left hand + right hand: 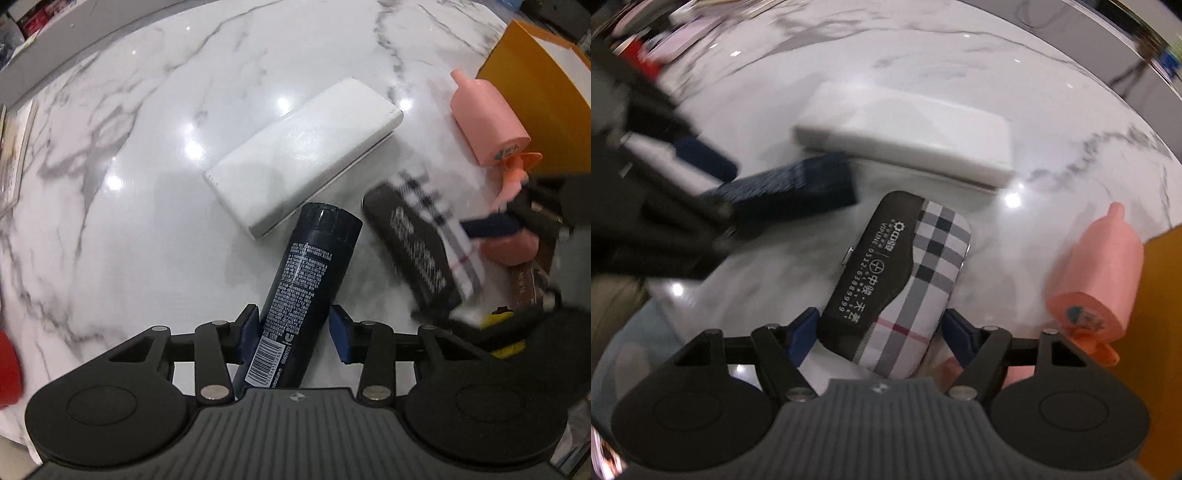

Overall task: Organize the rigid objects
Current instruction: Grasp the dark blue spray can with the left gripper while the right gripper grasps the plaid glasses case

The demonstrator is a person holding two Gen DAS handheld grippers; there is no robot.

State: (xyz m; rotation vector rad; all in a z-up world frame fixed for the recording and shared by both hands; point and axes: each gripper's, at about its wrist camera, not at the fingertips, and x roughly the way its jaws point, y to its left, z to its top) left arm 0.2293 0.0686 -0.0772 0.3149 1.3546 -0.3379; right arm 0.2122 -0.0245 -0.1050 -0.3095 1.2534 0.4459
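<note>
**Both grippers straddling items, neither grip confirmed**

Left gripper (293,334): pointing steeply down over the dark spray can (301,295), which lies on the marble surface (147,155). Can body sits between the blue pads. The left pad looks to be touching the can wall; there's a sliver of gap at the right pad. So jaws are part-closed around it, not clamped.

Right gripper (879,332): same pose over the plaid case (905,284), which lies flat on the surface. Its near end is between the pads with visible clearance on both sides. Jaws apart, nothing held.

Ahead of the left gripper, just past the can cap: white box (303,155). Off to the right of both grippers: pink bottle (1097,273) on its side, touching or just beside the orange box (532,96).

Risks, my read:
- The can is round and lies skewed to the jaw line. Uneven pad contact could roll it or squirt it forward into the white box.
- The case is wide and smooth, and the grip is near one end, so it may pivot or droop on lift.
- The two grippers work close together. The right wrist view shows the left one just to its left, so a sideways move could clash them.
- Right wrist view is motion-blurred, so contact is hard to judge.
</note>
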